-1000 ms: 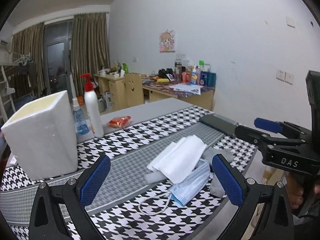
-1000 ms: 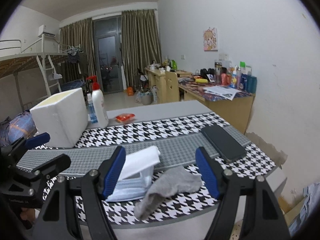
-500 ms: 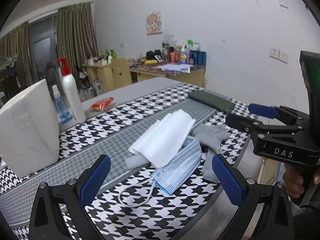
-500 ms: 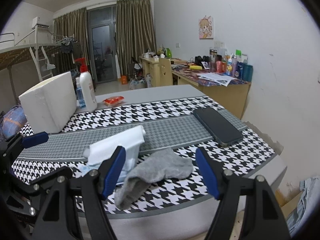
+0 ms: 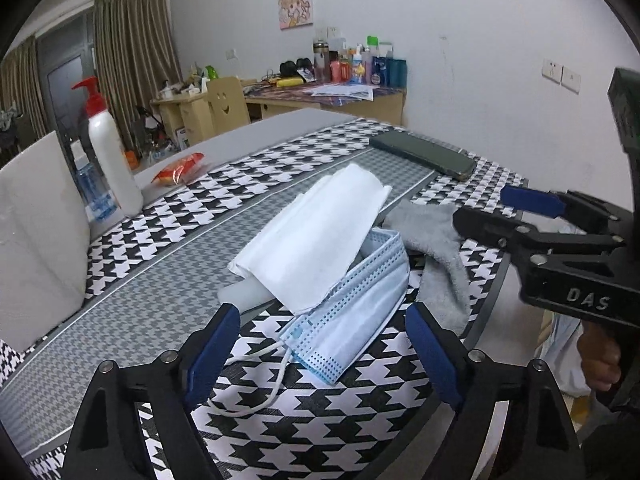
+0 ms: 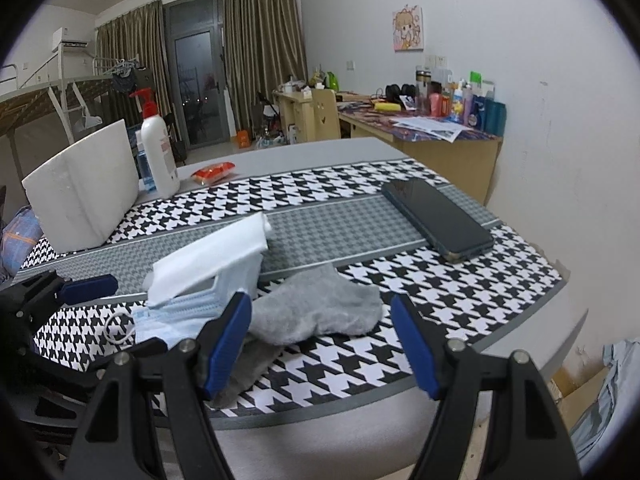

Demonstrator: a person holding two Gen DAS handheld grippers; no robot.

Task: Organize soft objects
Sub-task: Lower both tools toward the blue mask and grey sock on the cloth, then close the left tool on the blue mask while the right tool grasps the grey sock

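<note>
**Both grippers spread above the soft pile**

While both pairs of fingers stand released and empty, the left gripper (image 5: pixel 322 354) frames the blue face mask (image 5: pixel 352 312) at lower centre, under a white folded cloth (image 5: pixel 316 236). Right gripper (image 6: pixel 322 346) frames the grey sock (image 6: pixel 320 308) on the desk (image 6: pixel 460 300).

The left gripper (image 5: pixel 322 354) is hovering with its 2 blue pads spread wide around a blue face mask (image 5: pixel 352 312), touching nothing. A folded white cloth (image 5: pixel 316 236) is lying across the mask, a grey sock (image 5: pixel 434 246) just beside it. The right gripper (image 5: pixel 508 214) is sitting open beside the sock.
</note>
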